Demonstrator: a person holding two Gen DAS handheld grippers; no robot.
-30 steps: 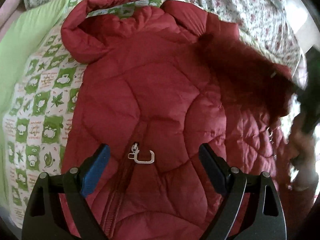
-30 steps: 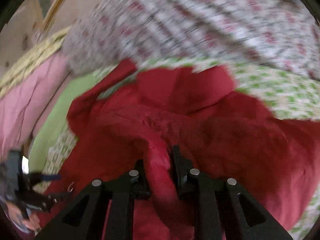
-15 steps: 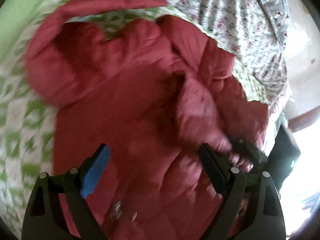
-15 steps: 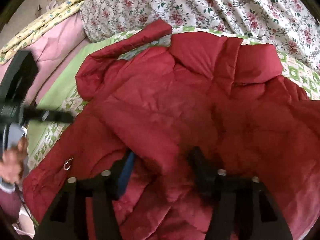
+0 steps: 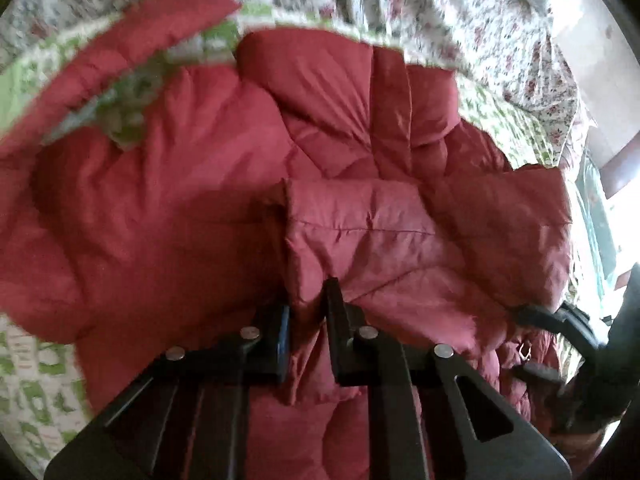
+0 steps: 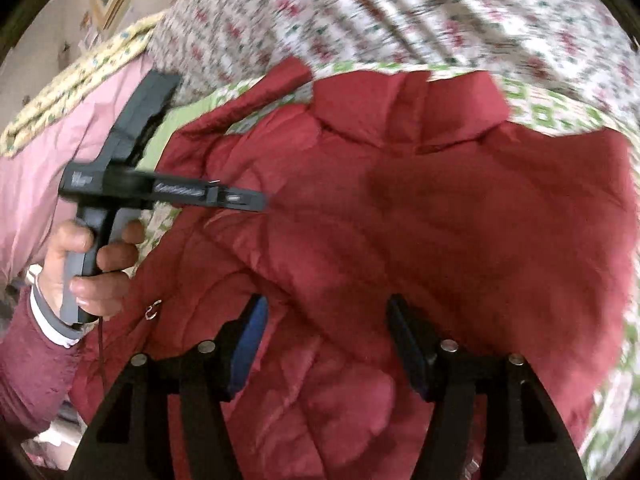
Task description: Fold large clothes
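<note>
The red quilted jacket (image 5: 168,216) lies spread front-up on a green-and-white patterned sheet (image 5: 32,364), collar toward a floral quilt (image 6: 400,12), with one sleeve folded across its chest. The left gripper (image 5: 308,312) has its fingers drawn narrow, pinching the cuff end of that folded sleeve (image 5: 360,232) over the jacket body. The right gripper (image 6: 324,320) hovers just above the jacket's lower front with its fingers spread wide and nothing between them; a metal zipper pull (image 6: 152,310) shows near the jacket's edge.
</note>
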